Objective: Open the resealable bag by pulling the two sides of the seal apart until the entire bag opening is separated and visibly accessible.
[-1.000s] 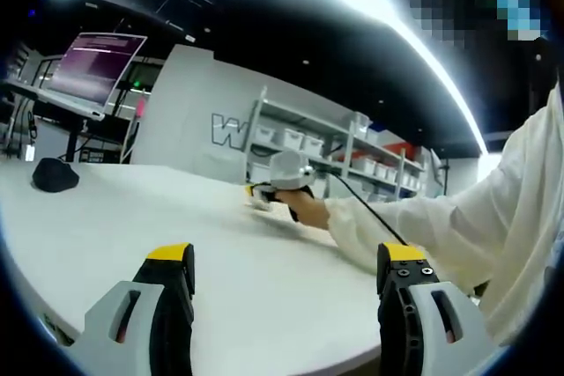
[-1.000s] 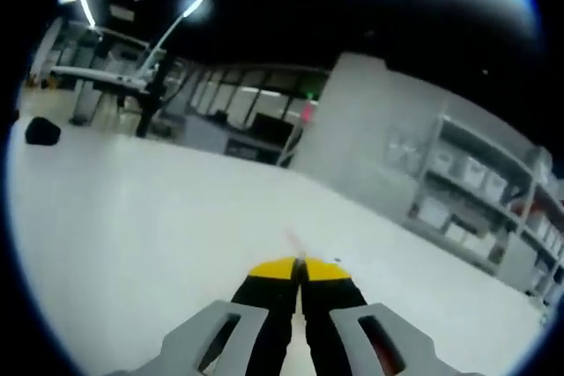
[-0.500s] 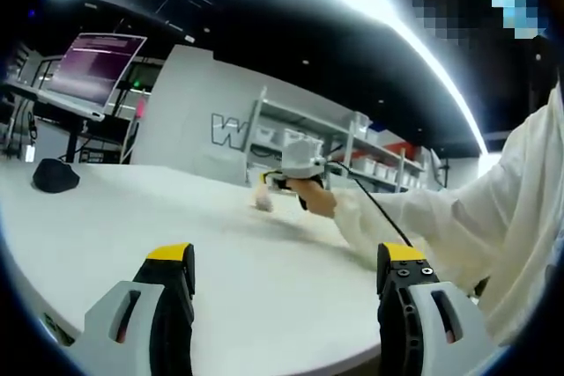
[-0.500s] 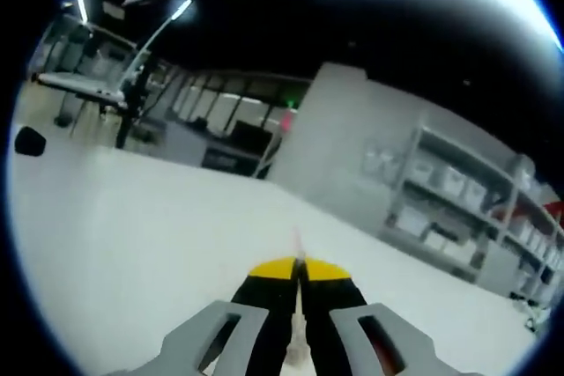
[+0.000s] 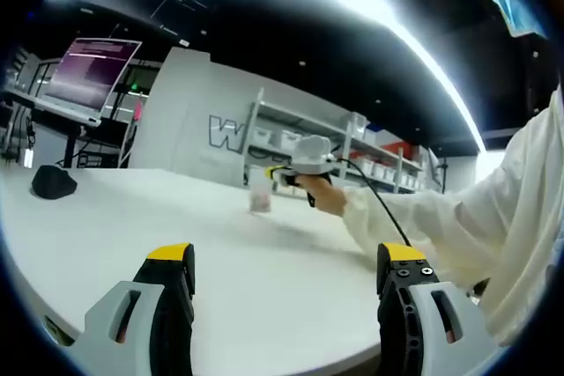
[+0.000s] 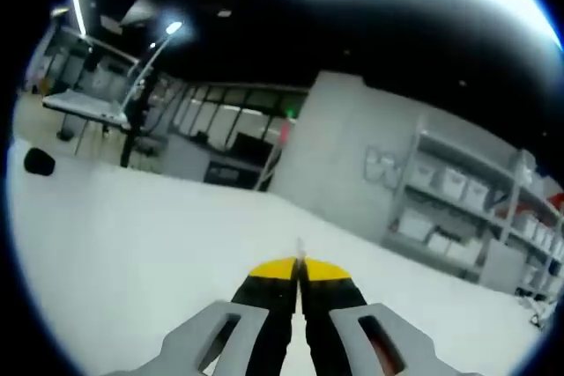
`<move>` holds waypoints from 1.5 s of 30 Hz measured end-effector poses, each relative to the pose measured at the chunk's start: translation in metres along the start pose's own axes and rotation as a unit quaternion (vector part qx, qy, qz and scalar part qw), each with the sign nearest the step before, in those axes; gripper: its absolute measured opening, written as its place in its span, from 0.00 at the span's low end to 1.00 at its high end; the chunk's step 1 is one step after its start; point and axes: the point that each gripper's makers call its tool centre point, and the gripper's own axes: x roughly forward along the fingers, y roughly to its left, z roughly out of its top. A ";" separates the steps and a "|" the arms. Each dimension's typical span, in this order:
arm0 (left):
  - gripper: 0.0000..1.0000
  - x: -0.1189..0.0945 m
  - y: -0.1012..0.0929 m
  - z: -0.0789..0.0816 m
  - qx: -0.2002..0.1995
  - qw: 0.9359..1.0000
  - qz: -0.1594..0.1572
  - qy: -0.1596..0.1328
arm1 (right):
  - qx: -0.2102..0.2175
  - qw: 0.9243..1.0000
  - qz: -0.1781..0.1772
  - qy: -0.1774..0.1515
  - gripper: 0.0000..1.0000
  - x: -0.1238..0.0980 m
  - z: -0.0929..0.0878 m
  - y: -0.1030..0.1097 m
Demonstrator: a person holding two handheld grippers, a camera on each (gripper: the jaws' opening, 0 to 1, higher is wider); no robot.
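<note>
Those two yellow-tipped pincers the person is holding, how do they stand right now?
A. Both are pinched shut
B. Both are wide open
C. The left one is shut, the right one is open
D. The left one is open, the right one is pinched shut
D: the left gripper has its yellow-tipped jaws far apart over the white table, while the right gripper has its yellow tips pressed together, a thin pale edge between them.

white table [image 5: 132,226] | dark object [image 5: 53,182] | laptop [image 5: 88,72] | shelving [image 6: 467,209]

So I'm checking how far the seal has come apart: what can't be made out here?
- Left gripper view: the bag hanging from the right gripper is small and blurred, so the state of its seal can't be told.
- Right gripper view: the shut jaws hide nearly all of the bag; a thin sliver shows above the tips.
- Left gripper: open, holding nothing.
</note>
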 end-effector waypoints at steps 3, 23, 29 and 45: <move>0.84 -0.001 -0.002 0.000 0.001 1.000 0.000 -0.001 | 0.002 1.000 0.002 -0.003 0.00 -0.005 0.002 -0.003; 0.84 -0.002 -0.014 0.004 0.009 1.000 -0.009 0.000 | -0.013 0.999 0.026 -0.020 0.00 -0.025 0.019 -0.005; 0.84 -0.002 -0.017 0.007 0.012 1.000 -0.013 -0.001 | -0.015 0.999 0.028 -0.025 0.00 -0.034 0.024 -0.006; 0.84 -0.002 -0.023 0.009 0.018 1.000 -0.014 0.000 | -0.018 0.999 0.037 -0.033 0.00 -0.053 0.028 -0.010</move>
